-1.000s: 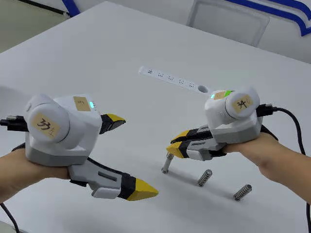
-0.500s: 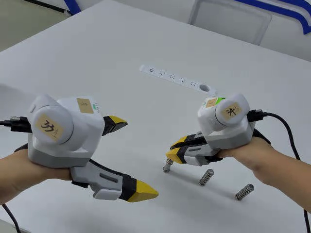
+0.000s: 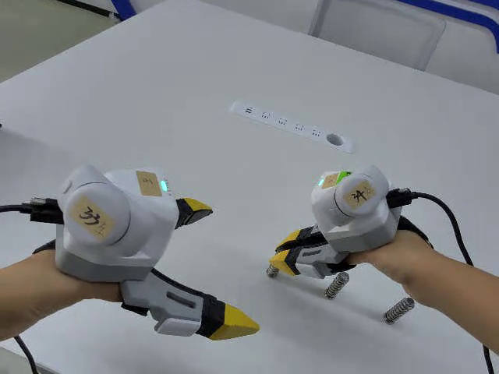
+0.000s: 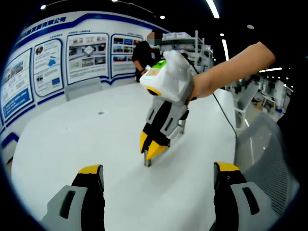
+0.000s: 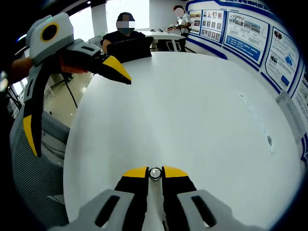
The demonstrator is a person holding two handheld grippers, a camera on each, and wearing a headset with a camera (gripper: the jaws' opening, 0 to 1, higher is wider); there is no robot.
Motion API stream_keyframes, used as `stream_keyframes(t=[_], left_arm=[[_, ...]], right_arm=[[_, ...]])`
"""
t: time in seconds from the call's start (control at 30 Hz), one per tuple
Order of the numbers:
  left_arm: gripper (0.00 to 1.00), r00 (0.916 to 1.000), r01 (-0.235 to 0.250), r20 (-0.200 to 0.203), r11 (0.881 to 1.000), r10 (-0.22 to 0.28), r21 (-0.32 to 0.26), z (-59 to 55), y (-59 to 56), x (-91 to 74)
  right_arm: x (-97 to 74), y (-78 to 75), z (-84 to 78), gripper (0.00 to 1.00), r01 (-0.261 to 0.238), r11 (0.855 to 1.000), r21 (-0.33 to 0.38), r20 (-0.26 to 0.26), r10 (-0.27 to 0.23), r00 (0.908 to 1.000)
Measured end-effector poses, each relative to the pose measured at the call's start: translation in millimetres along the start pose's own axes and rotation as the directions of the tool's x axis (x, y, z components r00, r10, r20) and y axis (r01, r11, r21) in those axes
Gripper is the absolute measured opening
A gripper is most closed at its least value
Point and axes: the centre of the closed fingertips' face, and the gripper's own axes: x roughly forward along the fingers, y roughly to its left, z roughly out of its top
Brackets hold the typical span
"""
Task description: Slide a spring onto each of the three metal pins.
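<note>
My right gripper (image 3: pixel 284 262) is low over the table, its yellow-tipped jaws shut on the top of a small metal pin (image 3: pixel 271 270) that stands upright. In the right gripper view the pin's round head (image 5: pixel 155 173) sits between the closed tips. To its right stand two more pins wrapped in springs, one near (image 3: pixel 337 284) and one further right (image 3: pixel 398 309). My left gripper (image 3: pixel 217 265) hovers to the left, open and holding nothing. The left gripper view shows the right gripper (image 4: pixel 152 147) pressing down on the pin (image 4: pixel 147 161).
A white power strip (image 3: pixel 292 127) lies further back on the white table (image 3: pixel 156 93). A grey chair (image 3: pixel 374 27) stands behind the far edge. People sit and stand in the background (image 5: pixel 126 36). A cable (image 3: pixel 456 234) trails from the right gripper.
My right gripper has come down over the pin, so less of the pin shows below its tips. The left gripper stays open in about the same place. The head view has shifted slightly.
</note>
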Motion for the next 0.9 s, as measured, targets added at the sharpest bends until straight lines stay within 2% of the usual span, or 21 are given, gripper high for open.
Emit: stream_keyframes(t=[0.13, 0.2, 0.33, 0.47, 0.6, 0.7, 0.9], left_arm=[[0.97, 0.9999, 0.014, 0.005, 1.000, -0.014, -0.002, 1.6, -3.3, 0.3], [0.97, 0.9993, 0.030, 0.023, 0.999, -0.030, -0.013, 5.4, -6.5, 0.2], [0.96, 0.9997, 0.024, 0.003, 1.000, -0.024, 0.001, 2.5, -5.7, 0.2], [0.97, 0.9991, 0.037, 0.019, 0.999, -0.037, -0.003, 7.0, -9.9, -2.0], [0.97, 0.9993, 0.036, 0.012, 0.999, -0.036, 0.003, 6.8, -9.6, -2.8], [0.97, 0.9993, 0.036, 0.011, 0.999, -0.037, 0.005, 8.1, -9.3, -3.0], [0.97, 0.9992, 0.038, 0.010, 0.999, -0.039, 0.012, 10.8, -10.6, -2.2]], right_arm=[[1.7, 2.4, -2.0, 0.11, -0.004, 1.000, -0.014, -0.014, 0.004, 0.9999], [1.7, 2.8, -2.4, 0.11, -0.004, 1.000, -0.020, -0.019, 0.003, 0.9998], [1.6, 1.9, -4.3, 0.12, -0.006, 1.000, -0.028, -0.030, 0.005, 0.9995], [1.8, 1.5, -5.8, 0.12, -0.007, 1.000, -0.013, -0.033, 0.007, 0.9994], [2.3, 2.9, -7.7, 0.13, -0.006, 1.000, -0.002, -0.044, 0.006, 0.9990], [-0.1, 3.8, -3.5, 0.16, -0.007, 1.000, 0.023, -0.022, 0.008, 0.9997], [-8.0, 1.8, -3.0, 0.18, 0.009, 1.000, 0.028, -0.018, -0.009, 0.9998]])
